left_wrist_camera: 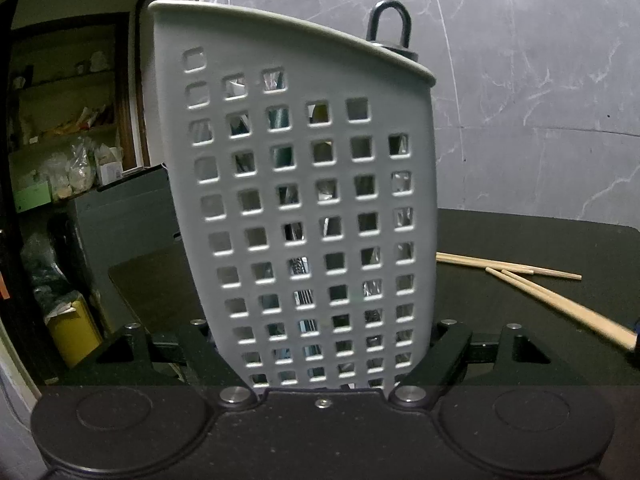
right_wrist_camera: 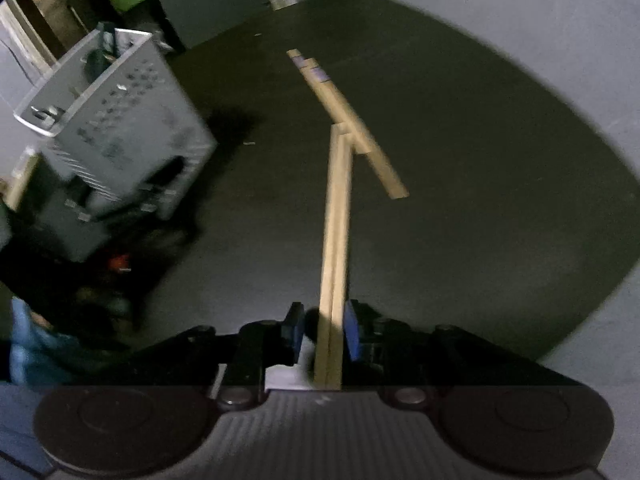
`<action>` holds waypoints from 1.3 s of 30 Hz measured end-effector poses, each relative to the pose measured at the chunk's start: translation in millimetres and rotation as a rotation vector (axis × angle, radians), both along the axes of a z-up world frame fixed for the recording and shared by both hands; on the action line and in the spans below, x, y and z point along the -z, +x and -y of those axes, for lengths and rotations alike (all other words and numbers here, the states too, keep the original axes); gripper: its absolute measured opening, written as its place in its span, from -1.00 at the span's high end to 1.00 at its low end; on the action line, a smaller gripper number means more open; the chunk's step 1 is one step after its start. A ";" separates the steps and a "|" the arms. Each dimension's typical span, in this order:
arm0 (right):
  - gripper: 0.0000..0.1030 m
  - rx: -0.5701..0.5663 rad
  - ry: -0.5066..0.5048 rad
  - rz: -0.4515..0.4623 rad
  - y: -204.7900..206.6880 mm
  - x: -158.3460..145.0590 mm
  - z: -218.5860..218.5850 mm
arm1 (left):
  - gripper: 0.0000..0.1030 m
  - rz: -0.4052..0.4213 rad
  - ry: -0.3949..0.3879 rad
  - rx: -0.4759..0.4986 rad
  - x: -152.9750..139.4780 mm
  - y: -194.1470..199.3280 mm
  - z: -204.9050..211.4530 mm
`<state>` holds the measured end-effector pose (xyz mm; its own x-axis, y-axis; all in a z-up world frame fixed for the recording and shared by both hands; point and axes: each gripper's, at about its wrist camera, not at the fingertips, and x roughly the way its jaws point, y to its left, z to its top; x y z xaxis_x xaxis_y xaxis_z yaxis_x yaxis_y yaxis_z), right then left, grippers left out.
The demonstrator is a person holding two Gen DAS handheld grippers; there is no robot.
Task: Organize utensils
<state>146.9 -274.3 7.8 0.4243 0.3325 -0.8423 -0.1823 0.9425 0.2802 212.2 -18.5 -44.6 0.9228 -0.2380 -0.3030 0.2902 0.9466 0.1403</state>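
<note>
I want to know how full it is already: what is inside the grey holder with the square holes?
Above the rim of the grey holder a black looped handle stands up. The holes show only slivers of metal and dark shapes. The wall covers the rest, so no count is possible.

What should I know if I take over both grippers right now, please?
Left gripper: shut on the base of the grey perforated utensil holder, holding it upright on the dark table.
Right gripper: a pair of wooden chopsticks lies between its blue pads; the right pad touches them, a gap shows on the left, so the grip is not confirmed.
Done: several utensils already stand in the holder, including a black looped handle.
Left: secure this pair and drop it in, then the second chopstick pair lying on the table.
</note>
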 end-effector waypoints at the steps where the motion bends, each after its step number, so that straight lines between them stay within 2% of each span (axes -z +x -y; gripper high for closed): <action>1: 0.44 -0.018 0.031 -0.014 3.4 0.3 -4.9 | -0.55 0.000 0.000 0.000 0.0 0.0 -0.2; 3: 0.31 -0.069 0.054 -0.025 9.6 -0.8 -15.4 | -0.55 -0.001 0.000 -0.001 -0.1 0.1 -0.1; 5: 0.30 -0.113 0.009 0.008 14.4 -6.5 -27.4 | -0.55 0.001 0.002 -0.003 -0.2 -0.1 0.8; 9: 0.18 -0.195 -0.121 0.190 28.7 -21.3 -45.0 | -0.55 0.001 0.009 -0.007 0.2 -0.9 3.4; 11: 0.18 -0.255 -0.103 0.232 41.4 -22.4 -52.2 | -0.55 0.002 0.015 -0.008 -0.3 -2.0 5.5; 14: 0.21 -0.337 -0.102 0.242 61.6 -13.7 -68.6 | -0.55 0.004 0.023 -0.011 -1.0 -2.6 8.6; 16: 0.34 -0.360 -0.098 0.230 74.4 -4.6 -71.9 | -0.54 0.005 0.027 -0.012 -1.6 -3.0 10.4; 22: 0.38 -0.271 -0.080 0.250 82.3 0.7 -41.1 | -0.55 0.009 0.035 -0.019 -1.3 -3.7 15.7; 25: 0.36 -0.210 -0.077 0.228 83.2 5.8 -20.6 | -0.55 0.007 0.038 -0.020 -1.4 -4.9 16.6; 29: 0.34 -0.190 -0.073 0.236 81.6 6.5 -2.9 | -0.55 0.007 0.040 -0.024 -1.3 -5.5 19.3; 32: 0.22 -0.203 -0.056 0.257 77.4 4.2 7.5 | -0.55 0.007 0.044 -0.025 -1.5 -6.1 20.1; 33: 0.09 -0.226 -0.039 0.284 74.3 0.3 10.6 | -0.55 0.006 0.045 -0.024 -1.9 -6.1 20.3; 34: -0.14 -0.259 -0.035 0.318 69.7 -5.0 12.9 | -0.55 0.006 0.047 -0.024 -2.3 -6.1 20.6; 35: -0.26 -0.327 -0.040 0.371 61.7 -11.2 13.3 | -0.55 0.007 0.049 -0.025 -2.5 -6.2 21.4; 37: -0.70 -0.495 -0.118 0.487 36.4 -23.7 8.0 | -0.55 0.007 0.050 -0.028 -3.1 -5.4 21.9; 39: -0.79 -0.690 -0.276 0.554 7.6 -28.8 -2.1 | -0.55 0.008 0.050 -0.032 -3.5 -6.1 22.7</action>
<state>154.5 -272.2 36.6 0.5728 0.4790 -0.6652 -0.7686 0.5959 -0.2328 206.1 -41.1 -41.1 0.9322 -0.1930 -0.3061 0.2585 0.9471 0.1902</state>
